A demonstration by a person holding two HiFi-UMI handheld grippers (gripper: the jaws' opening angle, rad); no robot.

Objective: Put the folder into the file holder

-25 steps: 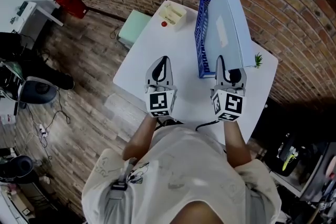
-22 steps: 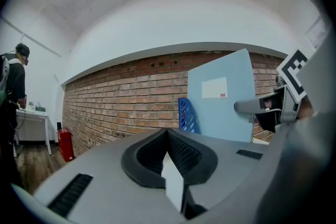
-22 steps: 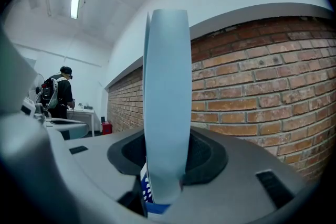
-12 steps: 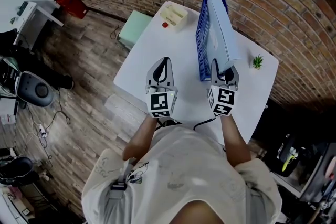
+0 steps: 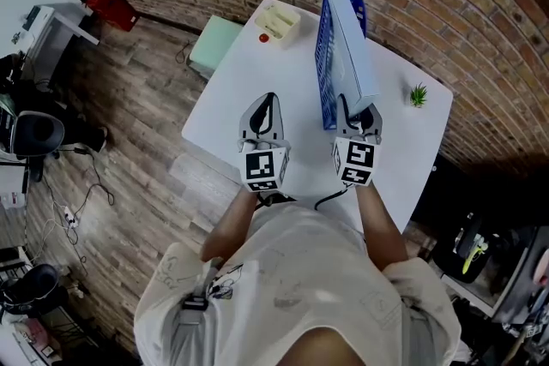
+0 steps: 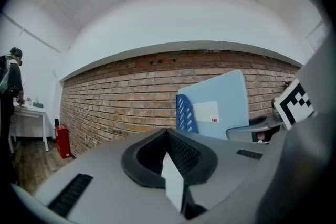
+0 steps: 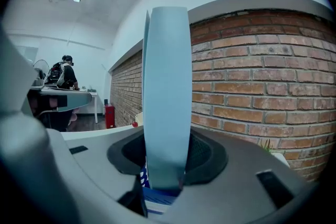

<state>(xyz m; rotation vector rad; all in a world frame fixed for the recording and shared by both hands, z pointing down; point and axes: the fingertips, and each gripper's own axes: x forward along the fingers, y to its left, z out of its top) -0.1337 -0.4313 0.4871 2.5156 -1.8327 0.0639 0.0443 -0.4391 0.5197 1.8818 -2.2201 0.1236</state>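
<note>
Right claw is clamped on the pale blue folder, which stands upright inside the blue file holder on the white tabletop. Left claw is pinched together, empty, just alongside.

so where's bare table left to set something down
Biggest bare patch: the table between the tray, the holder and the left tool. A smaller one lies between the folder and the plant. Crowded: the holder's strip, where the right tool grips the folder.
</note>
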